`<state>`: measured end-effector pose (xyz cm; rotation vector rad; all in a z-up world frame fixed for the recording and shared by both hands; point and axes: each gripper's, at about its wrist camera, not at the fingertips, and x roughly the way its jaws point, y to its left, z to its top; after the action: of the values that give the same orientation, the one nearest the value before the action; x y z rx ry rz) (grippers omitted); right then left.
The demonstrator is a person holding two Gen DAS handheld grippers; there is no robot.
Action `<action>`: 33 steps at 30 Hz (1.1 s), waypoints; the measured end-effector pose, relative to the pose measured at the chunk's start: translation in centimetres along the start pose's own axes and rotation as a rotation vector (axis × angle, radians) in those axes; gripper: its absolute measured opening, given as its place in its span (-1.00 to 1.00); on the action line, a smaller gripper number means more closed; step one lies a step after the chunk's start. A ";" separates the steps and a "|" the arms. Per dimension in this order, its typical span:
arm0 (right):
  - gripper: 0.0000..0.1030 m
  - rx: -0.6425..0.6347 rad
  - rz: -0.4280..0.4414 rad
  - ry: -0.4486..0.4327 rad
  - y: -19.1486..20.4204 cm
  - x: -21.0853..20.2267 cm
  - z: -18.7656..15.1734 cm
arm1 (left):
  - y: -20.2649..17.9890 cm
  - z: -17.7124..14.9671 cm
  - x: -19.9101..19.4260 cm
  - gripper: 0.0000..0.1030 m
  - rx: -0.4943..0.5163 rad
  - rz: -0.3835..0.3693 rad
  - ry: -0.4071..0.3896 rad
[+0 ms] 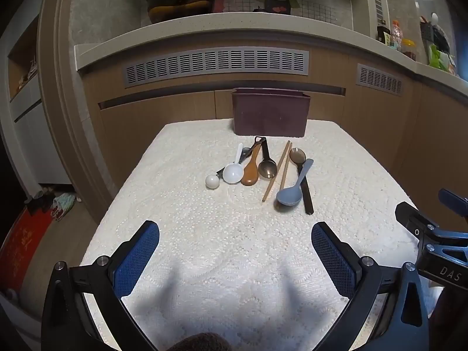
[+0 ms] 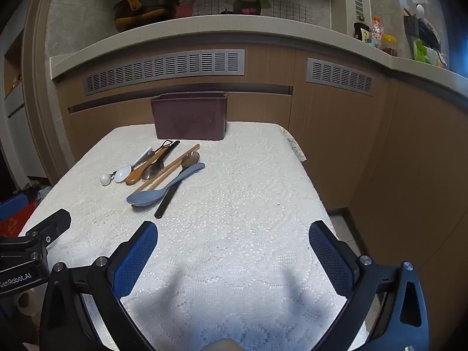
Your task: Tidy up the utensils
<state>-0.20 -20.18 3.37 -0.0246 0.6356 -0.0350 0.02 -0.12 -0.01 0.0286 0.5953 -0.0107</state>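
Utensils lie in a small bunch on the white table (image 1: 181,234), far ahead of both my grippers. My left gripper (image 1: 235,259) hangs low over the near part of the table, its jaws spread wide with nothing between them. My right gripper (image 2: 233,259) is spread wide too and holds nothing. The bunch sits straight ahead of my left gripper and ahead and to the left of my right one.

In the bunch I see a blue spoon (image 1: 289,194) nearest to me, lying across a long dark spoon (image 1: 302,182). Next to them are two wooden chopsticks (image 1: 278,171), then a dark round scoop (image 1: 266,166), a brown spoon (image 1: 251,172), a white spoon (image 1: 233,172) and a little white ball (image 1: 211,181). Behind them all, at the far edge of the table, stands a dark red box (image 1: 270,112).
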 end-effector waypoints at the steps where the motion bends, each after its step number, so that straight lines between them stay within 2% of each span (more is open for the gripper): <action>1: 1.00 0.000 -0.001 0.000 0.0 0.0 0.0 | 0.0 0.0 0.0 1.00 0.000 -0.001 0.000; 33: 1.00 0.005 0.003 0.004 -0.4 0.1 -0.1 | 0.0 0.0 -0.2 1.00 -0.002 -0.001 0.000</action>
<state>-0.21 -20.57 3.25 -0.0187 0.6397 -0.0338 -0.19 -0.10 0.08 0.0259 0.5949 -0.0109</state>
